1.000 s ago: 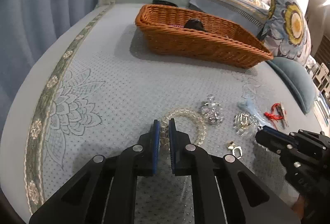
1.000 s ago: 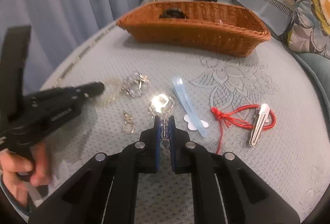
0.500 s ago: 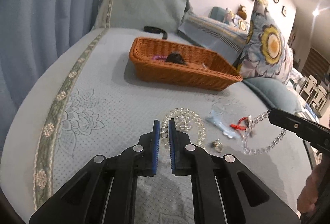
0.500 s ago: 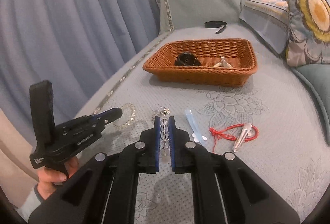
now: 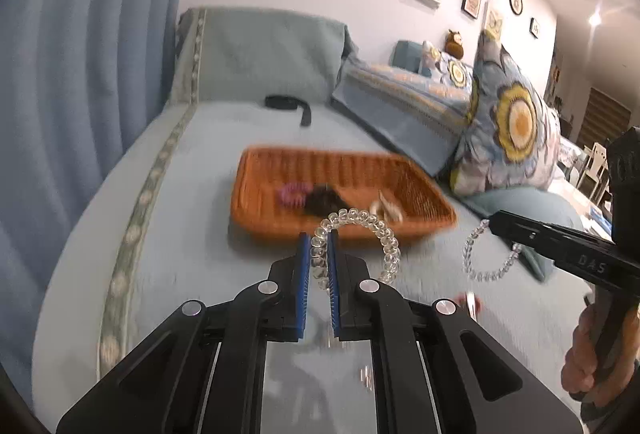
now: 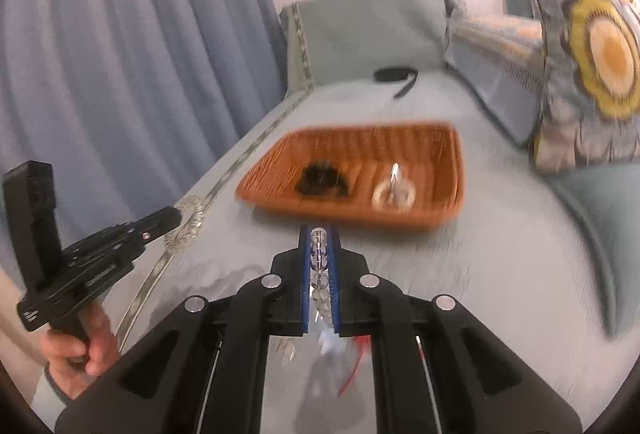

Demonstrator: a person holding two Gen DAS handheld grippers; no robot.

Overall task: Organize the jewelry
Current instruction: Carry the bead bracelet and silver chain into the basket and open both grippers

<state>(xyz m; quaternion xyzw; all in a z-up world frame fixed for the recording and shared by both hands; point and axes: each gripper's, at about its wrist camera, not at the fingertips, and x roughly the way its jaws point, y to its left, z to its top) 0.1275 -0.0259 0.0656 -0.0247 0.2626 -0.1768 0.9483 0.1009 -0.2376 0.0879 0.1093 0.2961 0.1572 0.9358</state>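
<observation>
Both grippers aloft over the bed, each carrying jewelry.

Left gripper [image 5: 319,254] jaws clamp clear coil bracelet [image 5: 372,230]; right gripper [image 6: 320,254] jaws pinch bead bracelet [image 6: 319,266]; wicker basket [image 5: 424,218] just beyond.

Both grippers [image 5: 319,246] [image 6: 320,242] clamped, raised

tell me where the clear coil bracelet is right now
In the left wrist view the clear coil bracelet is pinched in the left claw, held above the bed in front of the orange basket.
</observation>
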